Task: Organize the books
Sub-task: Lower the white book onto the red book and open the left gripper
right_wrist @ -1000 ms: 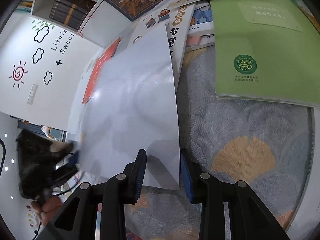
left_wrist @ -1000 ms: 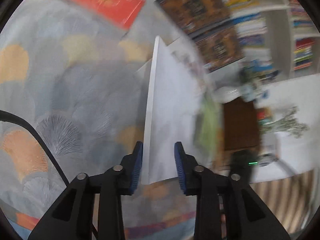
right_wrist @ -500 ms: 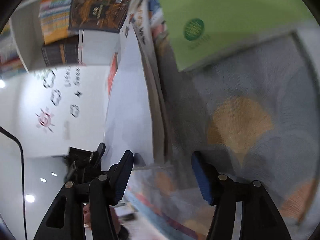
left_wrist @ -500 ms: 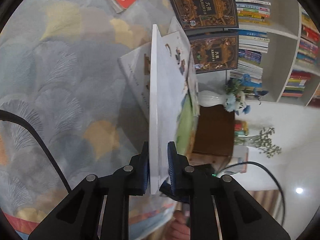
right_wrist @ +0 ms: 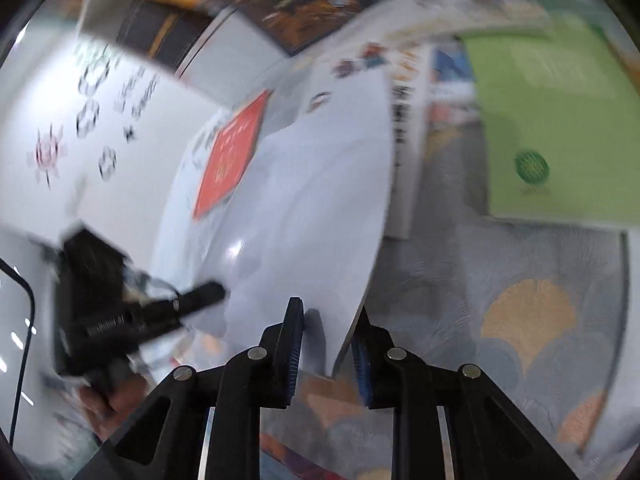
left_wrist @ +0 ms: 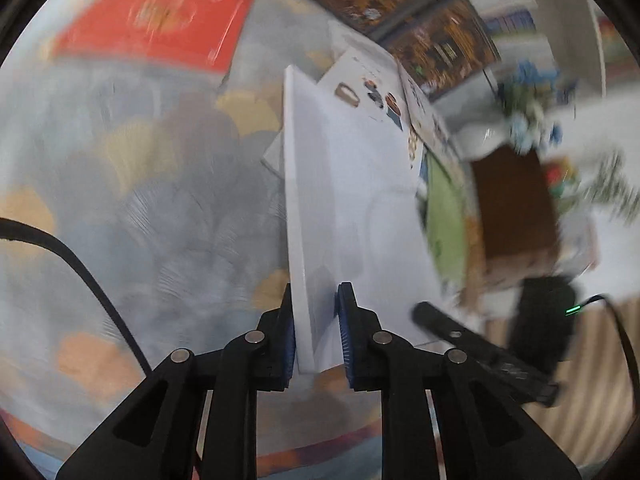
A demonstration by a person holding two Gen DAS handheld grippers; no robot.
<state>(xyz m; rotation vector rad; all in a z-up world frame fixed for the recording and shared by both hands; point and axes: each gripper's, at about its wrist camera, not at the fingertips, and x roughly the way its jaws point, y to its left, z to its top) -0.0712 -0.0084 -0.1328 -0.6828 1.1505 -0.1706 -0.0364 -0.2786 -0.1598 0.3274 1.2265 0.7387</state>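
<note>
While gripped at two corners, white book (left_wrist: 352, 216) between both fingers

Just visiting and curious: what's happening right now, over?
Left gripper, right gripper both clamped on the thin white book. Book lifted, tilted. Green book lies beyond; nothing blocking.

A: Book count on the patterned cloth?
B: One red book (left_wrist: 156, 16), one green book (right_wrist: 556, 128), two dark brown books (left_wrist: 400, 4), one white book (left_wrist: 352, 216) held upright.
A: Grippers?
B: Two: left gripper (left_wrist: 318, 334), right gripper (right_wrist: 326, 350).
A: Vases?
B: One white vase (left_wrist: 486, 138).
</note>
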